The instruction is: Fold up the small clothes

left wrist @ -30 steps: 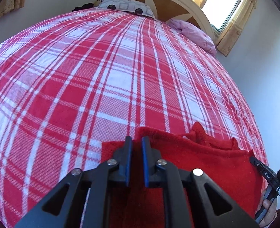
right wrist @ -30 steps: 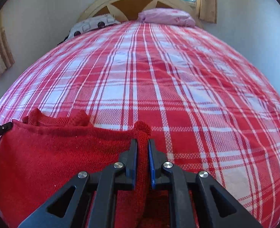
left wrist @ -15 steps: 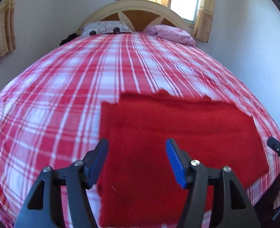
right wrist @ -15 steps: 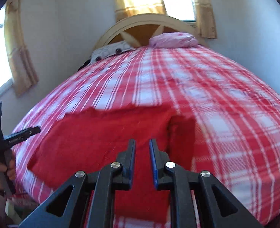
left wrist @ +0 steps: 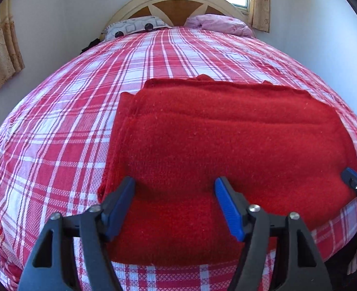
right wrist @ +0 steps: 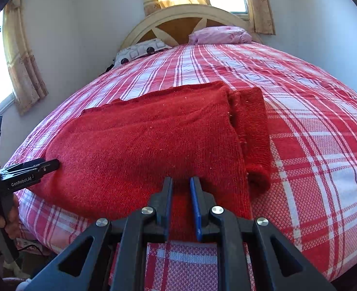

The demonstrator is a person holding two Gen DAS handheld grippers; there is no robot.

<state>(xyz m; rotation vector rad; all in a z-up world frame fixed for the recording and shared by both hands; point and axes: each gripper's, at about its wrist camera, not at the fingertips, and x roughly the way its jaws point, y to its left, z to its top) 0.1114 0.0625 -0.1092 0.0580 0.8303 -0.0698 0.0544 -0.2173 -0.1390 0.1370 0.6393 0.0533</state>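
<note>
the red knit garment [left wrist: 227, 145] lies flat on the plaid bedspread [left wrist: 57, 133] at the near edge of the bed, doubled over on itself: i see stacked layers along its left side in the left wrist view, and a narrower folded strip [right wrist: 253, 131], probably a sleeve, showing past the top layer on the right in the right wrist view. i judge the fold has been laid down near the bed's edge so both hands reach it without stretching.

my left gripper [left wrist: 176, 203] stands over the garment's near left part, its jaws having just been opening; they are now spread wide, nothing pinched between them, the cloth lying under them. i read that as a let-go after laying the layer.

my right gripper [right wrist: 181, 194] sits over the near right edge with its jaws nearly together; i see no cloth caught in the narrow gap.

pillows [right wrist: 217, 35] rest by the headboard [left wrist: 178, 2], well apart from the work.
</note>
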